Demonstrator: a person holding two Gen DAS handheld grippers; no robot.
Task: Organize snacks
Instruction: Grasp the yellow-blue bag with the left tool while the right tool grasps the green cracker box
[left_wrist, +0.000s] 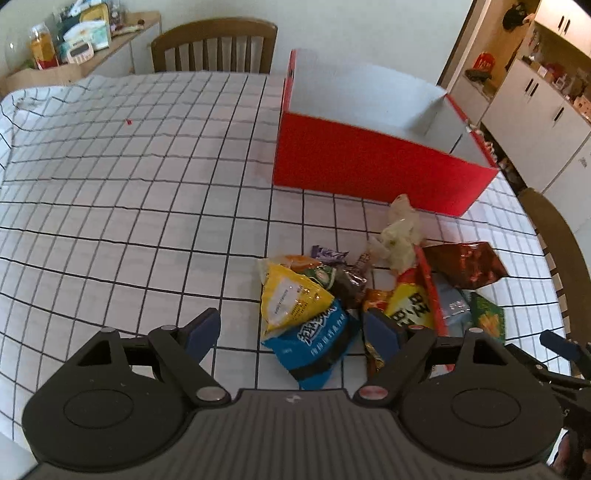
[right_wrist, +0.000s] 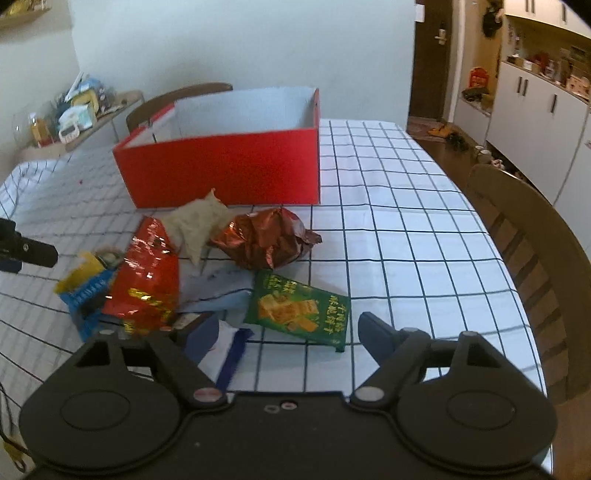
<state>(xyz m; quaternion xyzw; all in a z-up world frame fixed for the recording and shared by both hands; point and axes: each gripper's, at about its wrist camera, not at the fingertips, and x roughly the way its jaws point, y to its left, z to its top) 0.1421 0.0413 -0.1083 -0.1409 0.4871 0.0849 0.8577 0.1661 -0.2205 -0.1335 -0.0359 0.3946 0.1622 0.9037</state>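
Right gripper (right_wrist: 288, 332), jaws spread and empty, straddles the green snack box (right_wrist: 299, 308), long axis crosswise; left gripper (left_wrist: 291, 328), also spread, hangs over the yellow-blue bag (left_wrist: 303, 317).

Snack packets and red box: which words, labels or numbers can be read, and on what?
No text can be quoted with certainty.
Green box: yellow Chinese characters, too blurred.
Blue and yellow packet: white Chinese characters, blurred; label print too small.
Red and yellow packet: black characters, upside down, partly hidden.
Red box: none visible.
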